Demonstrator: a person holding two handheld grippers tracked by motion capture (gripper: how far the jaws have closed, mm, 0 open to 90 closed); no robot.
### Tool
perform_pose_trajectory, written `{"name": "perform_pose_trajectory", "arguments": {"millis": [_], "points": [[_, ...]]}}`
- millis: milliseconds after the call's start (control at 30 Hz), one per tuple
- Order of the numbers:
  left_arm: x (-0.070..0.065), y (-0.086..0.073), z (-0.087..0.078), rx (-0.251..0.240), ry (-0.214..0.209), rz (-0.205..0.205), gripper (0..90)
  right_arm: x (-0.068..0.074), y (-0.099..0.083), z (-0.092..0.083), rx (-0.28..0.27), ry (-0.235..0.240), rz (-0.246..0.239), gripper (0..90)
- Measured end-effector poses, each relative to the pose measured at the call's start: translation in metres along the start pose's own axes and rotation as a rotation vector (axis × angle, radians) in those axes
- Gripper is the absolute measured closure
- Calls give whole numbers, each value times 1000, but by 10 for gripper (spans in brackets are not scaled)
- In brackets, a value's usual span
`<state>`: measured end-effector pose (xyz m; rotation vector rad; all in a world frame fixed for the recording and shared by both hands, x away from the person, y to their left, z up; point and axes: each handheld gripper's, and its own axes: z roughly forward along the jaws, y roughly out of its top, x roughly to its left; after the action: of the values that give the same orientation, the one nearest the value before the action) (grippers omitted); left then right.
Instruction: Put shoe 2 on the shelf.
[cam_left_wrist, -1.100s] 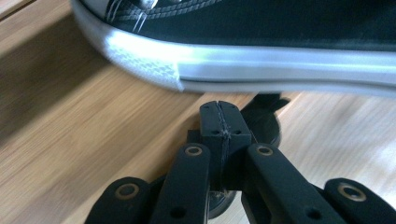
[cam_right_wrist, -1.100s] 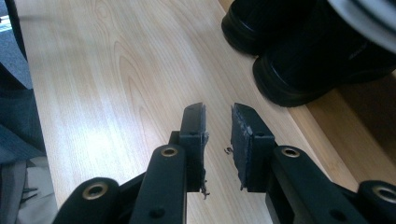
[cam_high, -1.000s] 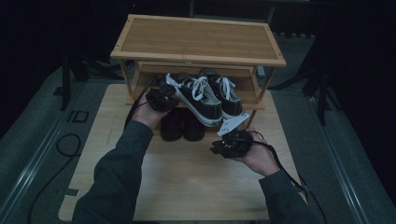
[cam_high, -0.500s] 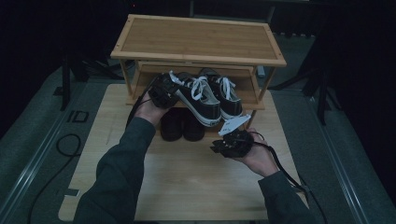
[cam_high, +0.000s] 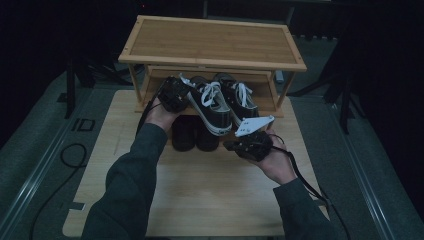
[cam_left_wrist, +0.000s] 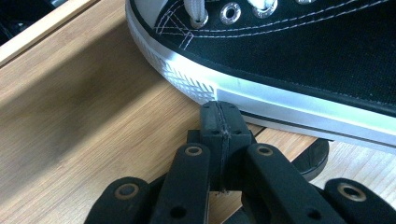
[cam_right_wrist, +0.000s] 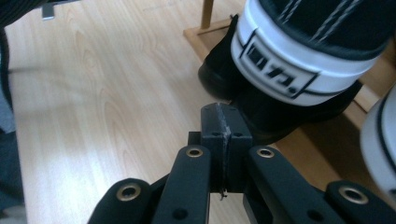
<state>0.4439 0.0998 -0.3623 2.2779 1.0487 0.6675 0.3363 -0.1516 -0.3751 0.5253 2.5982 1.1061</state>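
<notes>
Now the sneaker (cam_high: 212, 107) sticks out over the shelf (cam_high: 265, 97) edge, and a push from the closed, empty left hand-held gripper (cam_high: 187, 96) or right hand-held gripper (cam_high: 231, 145) could tip it off.

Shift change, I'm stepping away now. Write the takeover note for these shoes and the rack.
Left claw: shut, empty, tips against the white sole edge of the near sneaker, which overhangs the rack's lower shelf.
Right claw: jaws have just been closing, now shut on nothing, pointing at the black shoes on the table under the shelf.
Done: both sneakers, near one and second sneaker, sit on the lower shelf.
Left: probably push the near sneaker fully in; the black pair is not yet racked.
</notes>
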Motion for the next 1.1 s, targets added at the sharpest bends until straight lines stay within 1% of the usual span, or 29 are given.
{"name": "perform_pose_trajectory", "arguments": {"millis": [133,167,200,267,400,500,600,767,833,933,1000,1100], "points": [[1,-2,0,4,-10,0,900,-1,5,-2,-26,-10,4,899],[1,-3,0,3,-16,-7,900,-1,7,-3,-26,-13,0,900],[2,-4,0,0,-20,-6,900,-1,8,-3,-27,-17,-5,900],[3,-6,-1,3,-19,-8,899,-2,10,-4,-34,-18,-7,900],[5,-7,-3,9,-14,-1,899,-5,12,-4,-34,-29,-5,900],[8,-9,-4,11,-16,-4,898,-6,13,-6,-33,-39,-7,900],[11,-11,-5,13,-10,0,896,-8,14,-6,-19,-54,-13,900],[15,-14,-7,15,-9,-6,884,-9,15,-6,-16,-47,-18,900],[16,-16,-8,15,-12,-4,896,-10,15,-6,-16,-44,-17,900],[15,-17,-8,8,-11,-8,900,-10,16,-6,-16,-40,-13,900],[14,-17,-7,10,1,0,900,-9,16,-5,-17,-39,-11,900],[14,-17,-7,8,3,-1,900,-8,17,-4,-17,-36,-13,900]]}}
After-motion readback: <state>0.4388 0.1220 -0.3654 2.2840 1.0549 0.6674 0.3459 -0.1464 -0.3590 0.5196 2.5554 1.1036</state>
